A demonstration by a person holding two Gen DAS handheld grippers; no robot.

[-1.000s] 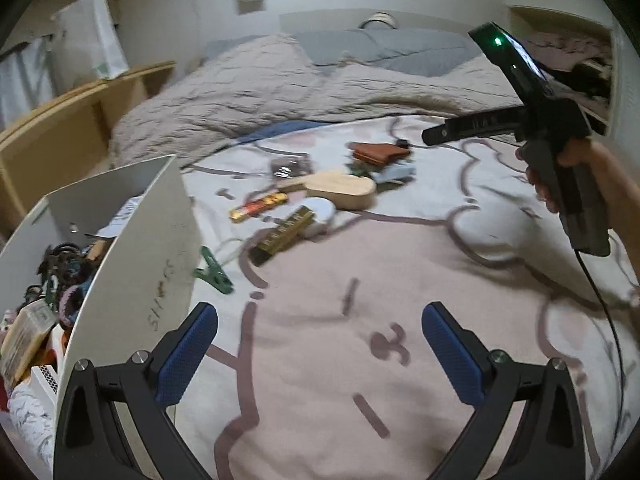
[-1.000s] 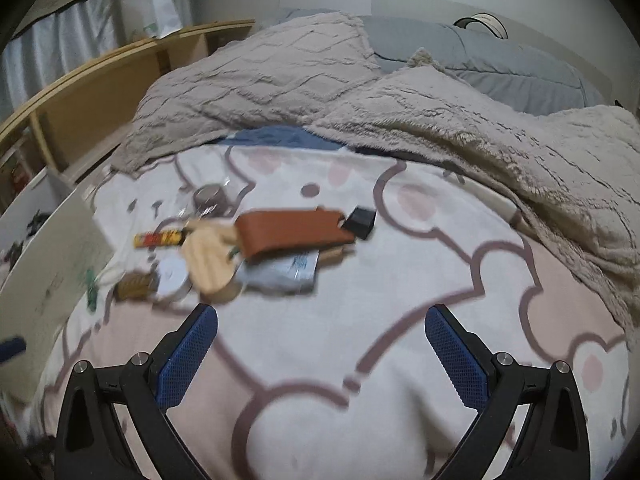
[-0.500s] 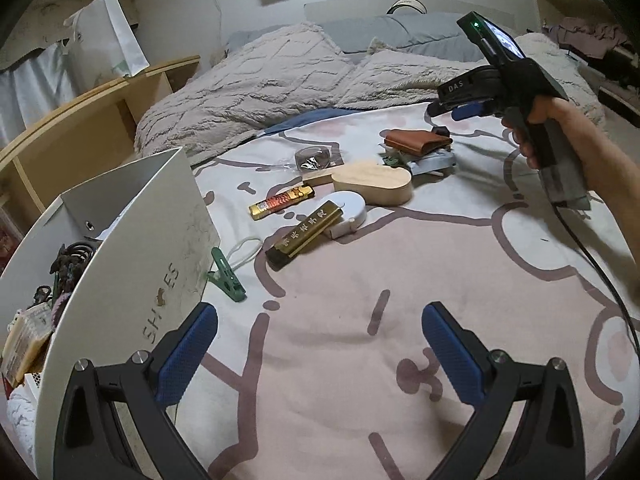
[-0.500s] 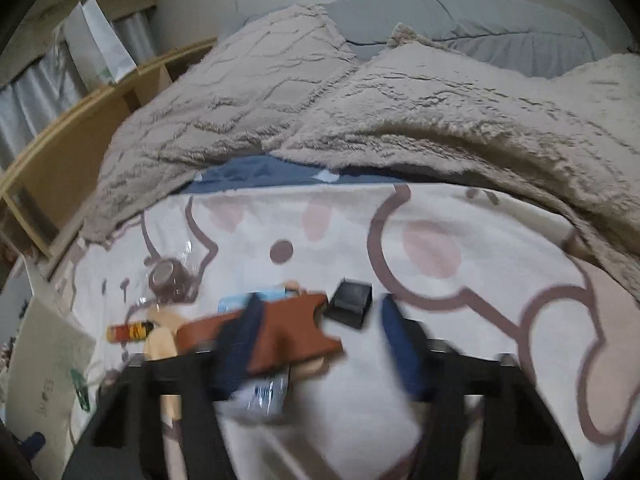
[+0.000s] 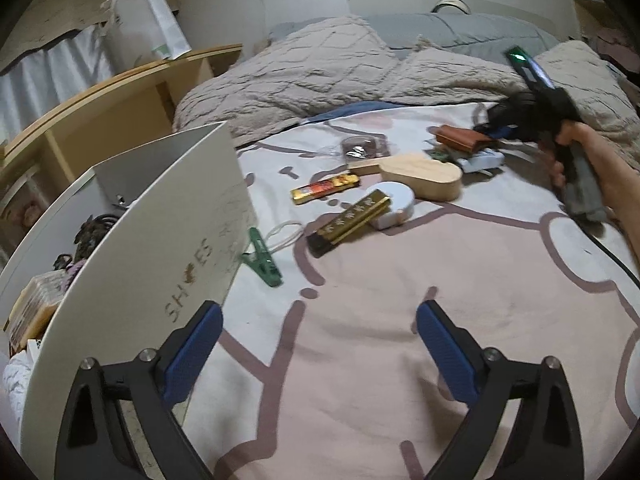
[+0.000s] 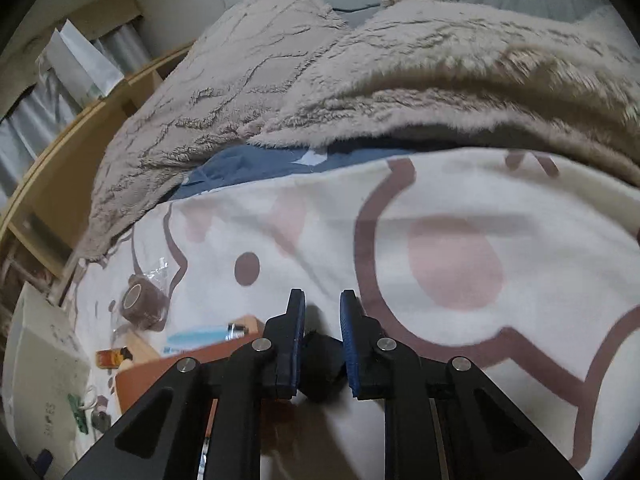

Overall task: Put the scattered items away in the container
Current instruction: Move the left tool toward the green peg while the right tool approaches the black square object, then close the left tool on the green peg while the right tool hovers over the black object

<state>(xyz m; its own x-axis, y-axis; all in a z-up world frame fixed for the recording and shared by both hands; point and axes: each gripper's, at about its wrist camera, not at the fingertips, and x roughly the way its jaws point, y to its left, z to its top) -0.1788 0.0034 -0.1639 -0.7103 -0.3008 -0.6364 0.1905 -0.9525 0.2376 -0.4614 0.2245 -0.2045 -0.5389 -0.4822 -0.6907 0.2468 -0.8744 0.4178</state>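
We held the left gripper (image 5: 316, 336) low over the bed's patterned blanket (image 5: 400, 280), its jaws spread wide with nothing between them. Just to its left stood the white shoe box (image 5: 152, 240), the container, already holding a jumble of small things against its far wall.

The scattered items lay on the blanket beyond: a green clothes peg (image 5: 262, 258) beside the box, a gold-and-black bar (image 5: 348, 220) resting partly on a white round case (image 5: 394, 204), a small gold wrapper (image 5: 324, 188), a wooden piece (image 5: 420, 176), a roll of brown tape in clear wrap (image 5: 362, 146), and a brown leather pouch (image 5: 460, 138) farthest off.

Our right hand (image 5: 588, 168) had the right gripper (image 6: 322, 308) down at the pouch's far end. Its jaws had just been closing and stood narrow, with a small black object (image 6: 320, 364) between the blue pads (image 6: 348, 340). The pads appeared to touch its sides, though we could not tell how firmly. The object sat on the blanket just beside the pouch's corner.
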